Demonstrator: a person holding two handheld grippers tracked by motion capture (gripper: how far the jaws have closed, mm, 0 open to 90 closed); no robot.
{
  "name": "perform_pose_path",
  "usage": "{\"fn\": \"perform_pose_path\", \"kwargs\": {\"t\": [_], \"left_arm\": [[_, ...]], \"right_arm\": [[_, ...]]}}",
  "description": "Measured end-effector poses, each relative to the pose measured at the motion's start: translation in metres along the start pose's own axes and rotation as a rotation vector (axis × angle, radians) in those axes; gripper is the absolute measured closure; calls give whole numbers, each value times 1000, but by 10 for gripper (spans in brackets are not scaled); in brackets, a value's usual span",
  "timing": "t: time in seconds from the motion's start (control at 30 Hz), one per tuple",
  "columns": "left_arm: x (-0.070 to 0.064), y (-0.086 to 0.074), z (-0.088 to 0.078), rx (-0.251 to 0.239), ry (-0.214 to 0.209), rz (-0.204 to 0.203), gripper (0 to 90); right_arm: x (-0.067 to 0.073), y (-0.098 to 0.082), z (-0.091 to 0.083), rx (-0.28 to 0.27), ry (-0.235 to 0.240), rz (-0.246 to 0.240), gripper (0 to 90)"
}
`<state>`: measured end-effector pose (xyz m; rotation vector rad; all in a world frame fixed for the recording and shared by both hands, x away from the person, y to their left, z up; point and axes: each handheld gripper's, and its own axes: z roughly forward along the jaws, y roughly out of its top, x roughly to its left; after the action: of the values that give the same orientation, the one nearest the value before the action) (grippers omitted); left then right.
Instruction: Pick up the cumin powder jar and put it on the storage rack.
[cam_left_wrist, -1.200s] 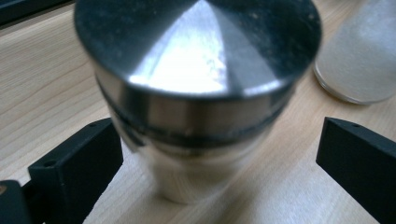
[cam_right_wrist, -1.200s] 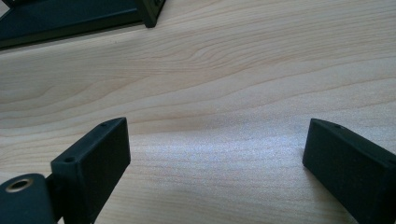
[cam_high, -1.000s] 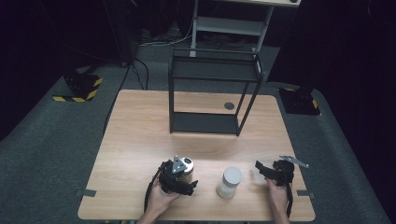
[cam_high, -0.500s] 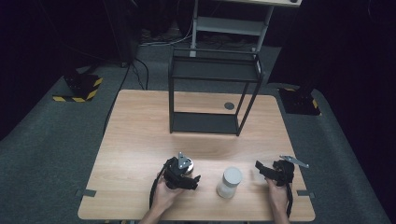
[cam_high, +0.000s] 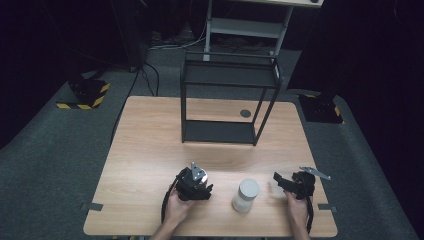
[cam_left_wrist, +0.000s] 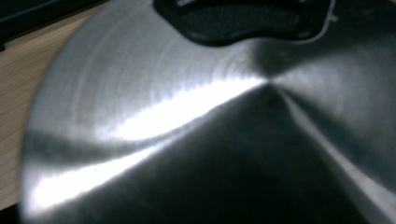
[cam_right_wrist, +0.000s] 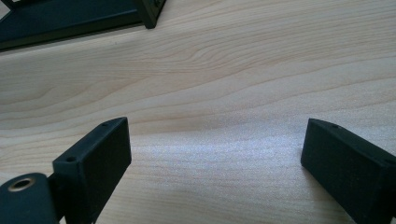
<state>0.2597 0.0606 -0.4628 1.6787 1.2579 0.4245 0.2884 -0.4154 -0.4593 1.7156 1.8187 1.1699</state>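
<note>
Tabletop from the high view: the left gripper (cam_high: 205, 189) sits low at the near edge, a pale canister (cam_high: 246, 195) just beside it, the right gripper (cam_high: 278, 179) beyond that, and a black rack (cam_high: 227, 97) well behind.

Left gripper view: a brushed-metal object (cam_left_wrist: 140, 116) lies right against the lens. The jaws have just been closing, but I cannot tell whether they grip it. Best to finish the squeeze squarely before lifting.

Right gripper view: 2 jaws spread wide over the bare table (cam_right_wrist: 233, 70), holding nothing.

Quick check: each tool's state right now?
Left tool: jaws just closing, shut on round brushed-metal object.
Right tool: open, holding nothing.
</note>
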Motion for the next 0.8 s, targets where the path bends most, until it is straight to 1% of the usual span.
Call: {"fn": "perform_pose_path", "kwargs": {"t": [0.1, 0.2, 0.6, 0.73, 0.8], "left_arm": [[0, 0, 0, -2, 3, 3, 298], [-1, -1, 0, -2, 11, 5, 313], [-1, -1, 0, -4, 14, 0, 316], [-2, -1, 0, -3, 18, 5, 317], [-2, 0, -1, 4, 20, 17, 317]], "right_arm": [[0, 0, 0, 0, 0, 0, 76], [0, 0, 0, -1, 0, 1, 76], [1, 0, 0, 1, -4, -3, 77], [1, 0, 0, 1, -3, -3, 77], [1, 0, 0, 1, -3, -3, 77]]}}
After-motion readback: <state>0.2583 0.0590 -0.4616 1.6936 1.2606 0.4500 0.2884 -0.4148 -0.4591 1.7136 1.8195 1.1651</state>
